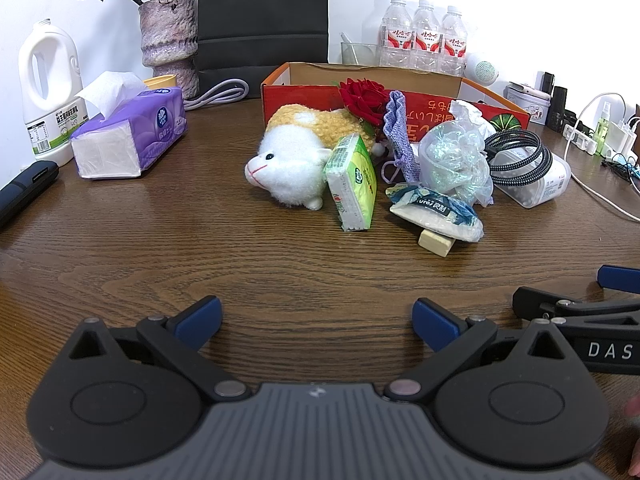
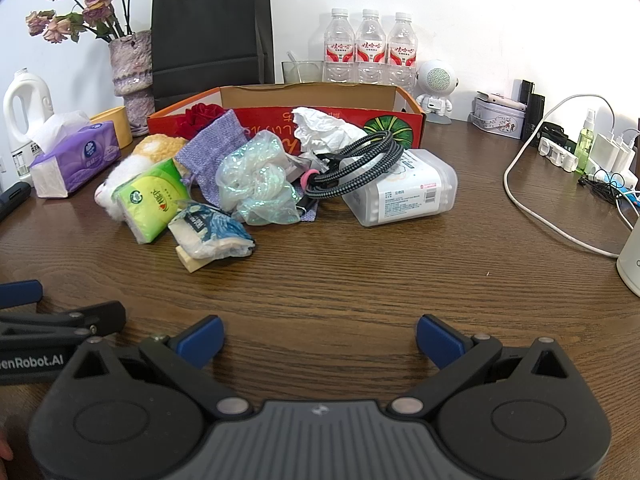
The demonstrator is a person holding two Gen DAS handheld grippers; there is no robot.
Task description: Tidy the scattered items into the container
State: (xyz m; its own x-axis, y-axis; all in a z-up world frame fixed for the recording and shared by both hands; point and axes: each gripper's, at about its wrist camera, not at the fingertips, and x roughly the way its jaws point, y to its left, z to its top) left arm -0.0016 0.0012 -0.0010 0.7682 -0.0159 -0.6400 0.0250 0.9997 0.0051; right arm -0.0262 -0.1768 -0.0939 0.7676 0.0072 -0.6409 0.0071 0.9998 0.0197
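While upright, three bottles (image 2: 370, 52); one box (image 2: 308, 98).

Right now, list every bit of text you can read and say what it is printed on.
"DAS" on the right claw's arm.
"enRobot.AI", cut off at the frame edge, on the left claw's arm.
"uro", partial, on the blue-and-white packet.
Chinese print on the red cardboard box, green tissue pack, water bottles and cotton swab box: too small or blurred to read.
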